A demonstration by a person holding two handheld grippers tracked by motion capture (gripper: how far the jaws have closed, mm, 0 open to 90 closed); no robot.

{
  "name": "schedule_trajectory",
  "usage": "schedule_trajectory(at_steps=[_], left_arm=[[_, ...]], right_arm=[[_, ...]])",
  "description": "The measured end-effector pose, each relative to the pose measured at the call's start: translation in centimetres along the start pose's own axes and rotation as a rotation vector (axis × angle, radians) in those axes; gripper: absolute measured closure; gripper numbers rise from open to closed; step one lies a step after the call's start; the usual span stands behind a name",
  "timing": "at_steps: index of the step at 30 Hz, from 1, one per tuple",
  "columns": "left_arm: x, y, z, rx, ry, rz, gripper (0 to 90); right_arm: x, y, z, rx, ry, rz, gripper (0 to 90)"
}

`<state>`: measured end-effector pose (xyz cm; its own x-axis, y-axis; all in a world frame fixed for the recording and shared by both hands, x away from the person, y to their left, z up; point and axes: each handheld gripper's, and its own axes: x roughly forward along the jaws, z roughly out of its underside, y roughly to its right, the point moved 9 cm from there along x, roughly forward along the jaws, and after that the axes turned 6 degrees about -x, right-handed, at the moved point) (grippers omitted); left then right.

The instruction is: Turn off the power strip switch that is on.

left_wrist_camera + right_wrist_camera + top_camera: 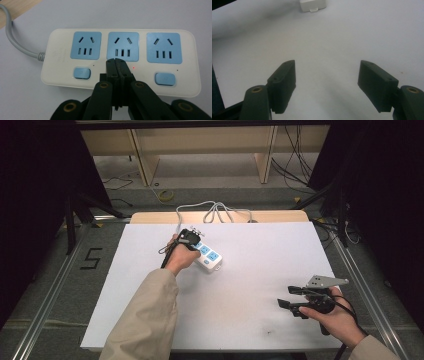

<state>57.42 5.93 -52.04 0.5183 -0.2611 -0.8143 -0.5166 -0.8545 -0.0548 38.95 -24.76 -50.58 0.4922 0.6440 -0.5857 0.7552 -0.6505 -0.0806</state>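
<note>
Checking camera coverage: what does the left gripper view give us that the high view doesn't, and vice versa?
Left gripper view: close detail of the power strip: three blue sockets, two blue switch buttons in sight, a small red light, and the left gripper with jaws shut, tips over the middle switch spot.

High view: the whole white table, the person's forearms, the right gripper open and apart from the strip, the floor and shelving behind.

Both: the power strip, its grey cable and the left gripper at it.

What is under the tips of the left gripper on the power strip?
The left gripper, jaws shut together, sits on the power strip where the middle switch would be; that switch is covered. A small red light shows beside the tips, and the two outer blue switches stay uncovered.
</note>
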Motion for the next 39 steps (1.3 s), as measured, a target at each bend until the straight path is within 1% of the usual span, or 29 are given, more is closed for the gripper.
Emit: schedule_trajectory(at_steps=[5, 13, 18, 21, 24, 28, 32, 34, 36, 38, 39], left_arm=[[0.09, -0.10, -0.06, 0.000, -0.011, -0.006, 90.0], [0.13, -0.16, -0.15, -0.005, -0.019, 0.007, 90.0], [0.05, -0.09, -0.06, 0.008, -0.026, -0.001, 90.0], [-0.06, -0.08, 0.05, 0.012, -0.036, 0.007, 90.0], [-0.10, -0.09, 0.09, 0.008, -0.039, 0.018, 90.0], [-0.10, -0.08, 0.05, 0.012, -0.045, 0.016, 90.0], [-0.06, -0.04, 0.01, 0.006, -0.047, 0.018, 90.0], [-0.07, -0.05, -0.02, 0.011, -0.053, 0.016, 90.0], [-0.05, -0.04, -0.08, 0.016, -0.051, 0.017, 90.0], [0.06, 0.03, -0.26, 0.004, -0.042, 0.024, 90.0], [0.08, 0.05, -0.32, 0.007, -0.044, 0.025, 90.0]], right_arm=[[0.05, -0.09, -0.01, -0.003, -0.001, -0.004, 30.9], [-0.02, -0.12, 0.00, -0.008, -0.002, -0.004, 30.9], [0.01, -0.07, -0.01, -0.006, -0.001, -0.004, 31.0], [0.02, -0.07, -0.03, -0.005, -0.001, -0.004, 31.0], [-0.01, -0.11, -0.05, -0.007, 0.000, -0.004, 31.0], [0.01, -0.10, -0.06, -0.006, 0.000, -0.004, 31.0], [0.00, -0.13, -0.05, -0.007, -0.001, -0.004, 31.0], [0.01, -0.14, -0.06, -0.007, 0.000, -0.005, 31.0], [0.01, -0.10, -0.05, -0.007, -0.001, -0.004, 31.0], [0.01, -0.10, -0.04, -0.008, -0.001, -0.004, 31.1], [0.01, -0.10, -0.04, -0.008, -0.001, -0.004, 31.1]])
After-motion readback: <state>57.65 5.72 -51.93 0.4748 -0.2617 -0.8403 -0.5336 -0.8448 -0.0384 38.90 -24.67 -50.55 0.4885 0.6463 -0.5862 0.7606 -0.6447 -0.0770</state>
